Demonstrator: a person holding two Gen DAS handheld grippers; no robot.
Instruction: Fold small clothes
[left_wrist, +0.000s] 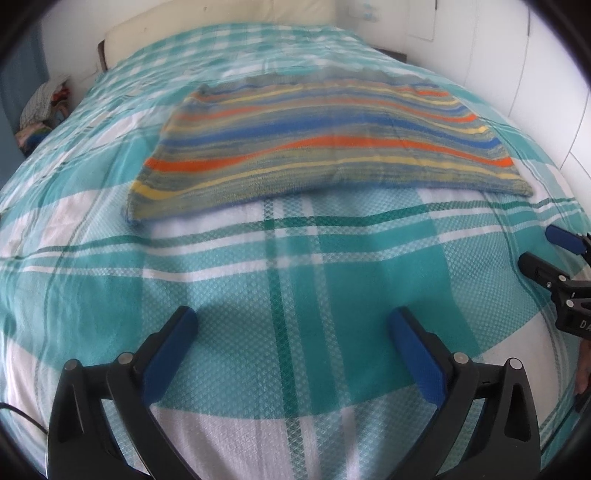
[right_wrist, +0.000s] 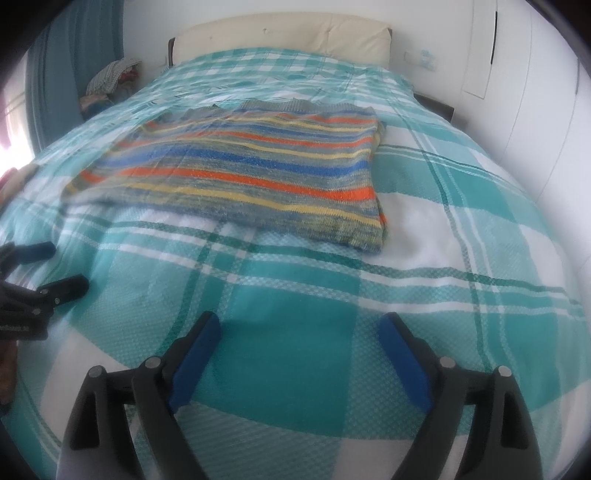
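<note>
A striped knit garment (left_wrist: 325, 136) in blue, orange, yellow and grey lies flat on the bed, folded into a rough rectangle; it also shows in the right wrist view (right_wrist: 240, 170). My left gripper (left_wrist: 293, 325) is open and empty, hovering over the bedspread short of the garment's near edge. My right gripper (right_wrist: 299, 328) is open and empty, also short of the garment. The right gripper shows at the right edge of the left wrist view (left_wrist: 543, 247), and the left gripper shows at the left edge of the right wrist view (right_wrist: 62, 266).
The bed is covered by a teal and white plaid bedspread (left_wrist: 295, 288). A cream headboard (right_wrist: 280, 37) stands at the far end. A pile of clothes (right_wrist: 110, 77) sits beside the bed at far left. White wardrobe doors (right_wrist: 535, 110) line the right side.
</note>
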